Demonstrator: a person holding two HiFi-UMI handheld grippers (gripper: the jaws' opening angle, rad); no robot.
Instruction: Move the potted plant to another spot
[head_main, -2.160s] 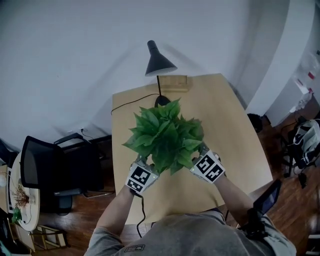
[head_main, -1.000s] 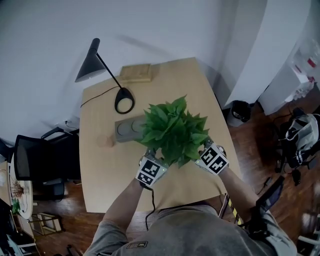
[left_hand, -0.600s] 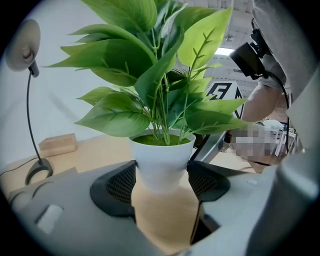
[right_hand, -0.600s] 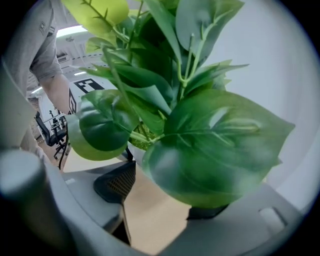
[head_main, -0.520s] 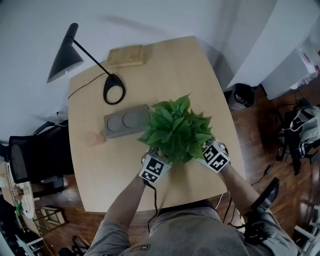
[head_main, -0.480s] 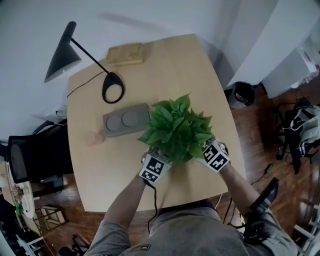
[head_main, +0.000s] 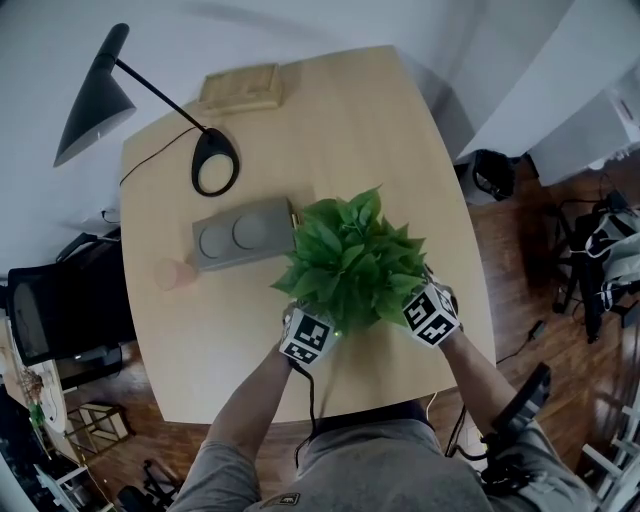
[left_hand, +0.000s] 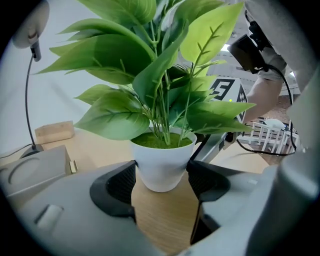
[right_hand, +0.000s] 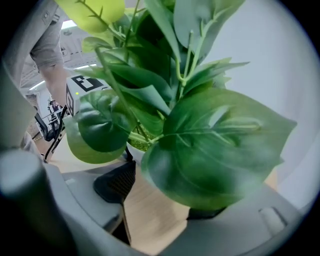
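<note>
Potted plant (head_main: 350, 262) moved rightward; left hand-held gripper (left_hand: 161, 184), right hand-held gripper (right_hand: 161, 200) clamp it.

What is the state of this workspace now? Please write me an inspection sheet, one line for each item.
Surface: light wooden table.
Job's things: potted plant, upright, near the front edge, between both grippers.
Clutter: black desk lamp, wooden block, grey tray with two round recesses, small pinkish round object.
Grippers: left gripper shut on the white pot; right gripper grips it too, one jaw behind a leaf.
Cables: lamp cable on the table; another cable hanging from the left gripper.
Surroundings: black chair, dark bin, wooden floor.
</note>
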